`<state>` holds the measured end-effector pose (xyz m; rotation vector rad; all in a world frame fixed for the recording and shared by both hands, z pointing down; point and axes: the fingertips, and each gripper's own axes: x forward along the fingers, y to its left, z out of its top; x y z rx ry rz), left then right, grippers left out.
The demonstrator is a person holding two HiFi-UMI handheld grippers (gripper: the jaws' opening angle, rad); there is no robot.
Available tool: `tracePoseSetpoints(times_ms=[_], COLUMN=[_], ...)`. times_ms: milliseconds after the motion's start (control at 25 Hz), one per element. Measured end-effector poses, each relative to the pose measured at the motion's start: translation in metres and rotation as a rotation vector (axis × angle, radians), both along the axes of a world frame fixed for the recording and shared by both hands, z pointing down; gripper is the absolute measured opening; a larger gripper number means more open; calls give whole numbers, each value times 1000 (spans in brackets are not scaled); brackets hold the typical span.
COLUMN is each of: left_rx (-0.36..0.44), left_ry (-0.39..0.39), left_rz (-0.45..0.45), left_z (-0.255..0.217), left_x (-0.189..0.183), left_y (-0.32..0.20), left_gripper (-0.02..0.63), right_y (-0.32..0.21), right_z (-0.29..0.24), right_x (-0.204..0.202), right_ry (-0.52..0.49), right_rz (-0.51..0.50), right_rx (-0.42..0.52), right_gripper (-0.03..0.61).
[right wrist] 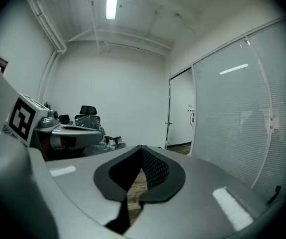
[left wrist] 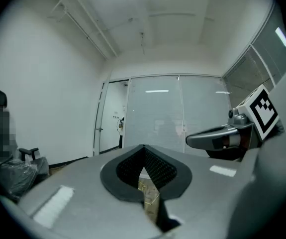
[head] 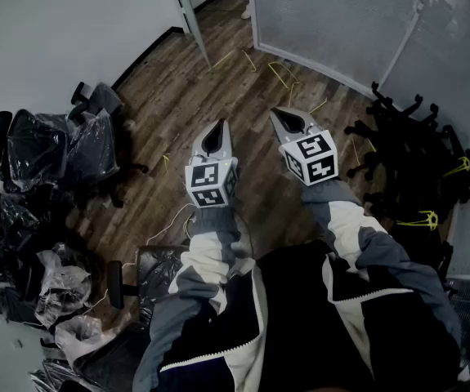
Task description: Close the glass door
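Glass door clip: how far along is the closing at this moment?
Nothing looks done: the doorway in the frosted glass wall stands open. In hand: nothing; the left gripper and right gripper are both shut and empty, held out well short of it. Left: walk up, reach the glass door beside the opening and push it closed.

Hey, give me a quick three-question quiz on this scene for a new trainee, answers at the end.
1. True or false: the left claw and right claw are both shut, holding nothing.
2. Which claw is nearer the frosted glass wall?
3. The office chairs on the person's left are wrapped in: A cloth, B clear plastic, C paper.
Key: 1 true; 2 right; 3 B.
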<state>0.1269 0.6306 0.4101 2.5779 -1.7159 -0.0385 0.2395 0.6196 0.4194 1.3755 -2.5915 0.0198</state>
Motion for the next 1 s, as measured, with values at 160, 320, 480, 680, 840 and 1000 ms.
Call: tracePoseSetpoints(times_ms=[160,320,480,680,840,1000], left_rx=[6,2,-7,0,-1,-2], left_ry=[-3,1,1,-6,-11,-11], left_rz=[16,9,13,18,22,16], left_z=[5,11,15,12,14,15], left_x=[-4,-12,-14,-15,-17,-19], left_y=[-1,0,1,0,-2,-4], left_gripper=[3,3,3,3,3,3], right_y=[1,4,6,5,2,-1], right_z=[0,2,4,5,8,11], right_x=[-6,-14,-20,-24,-29,-33], right_ry=[11,23,28,20,-9,-7], right_rz=[8,-5,-12,-18,-28,-42], right_rx=[4,3,1,-6,-24,-24], right_gripper=[2,2,2,2,5,5])
